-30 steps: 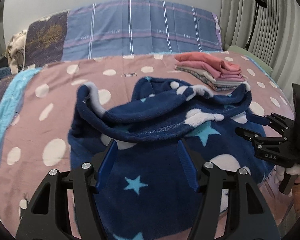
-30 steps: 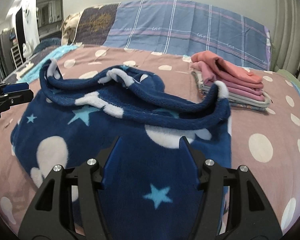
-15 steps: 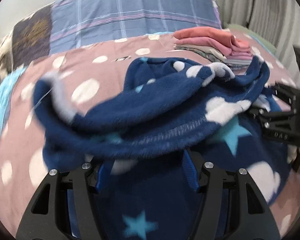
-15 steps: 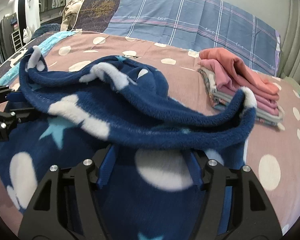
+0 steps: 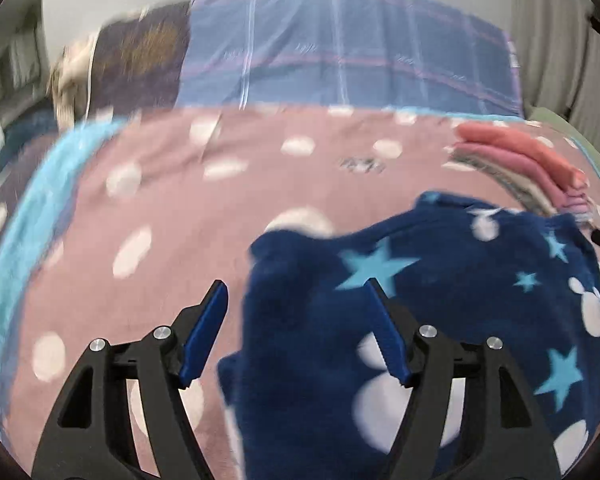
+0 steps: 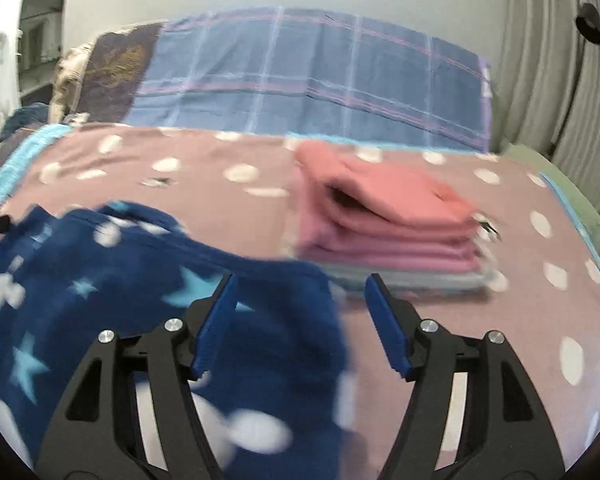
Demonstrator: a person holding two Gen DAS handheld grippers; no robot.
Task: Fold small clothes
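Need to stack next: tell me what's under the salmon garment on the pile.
Under the salmon garment lie pink folded layers, then greyish ones; the lowest items' fronts blur, and their middles are covered.

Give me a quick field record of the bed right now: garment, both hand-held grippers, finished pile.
garment: navy star fleece, lying on the dotted pink bedspread, top edge folded over
left hand-held gripper: jaws apart, just been opening; garment's left edge between them, pads not pressing
right hand-held gripper: jaws apart, just been opening; garment's right edge between them, pads clear
folded pile: pink and coral stack behind the garment, on the right
image quality: motion blur in both views
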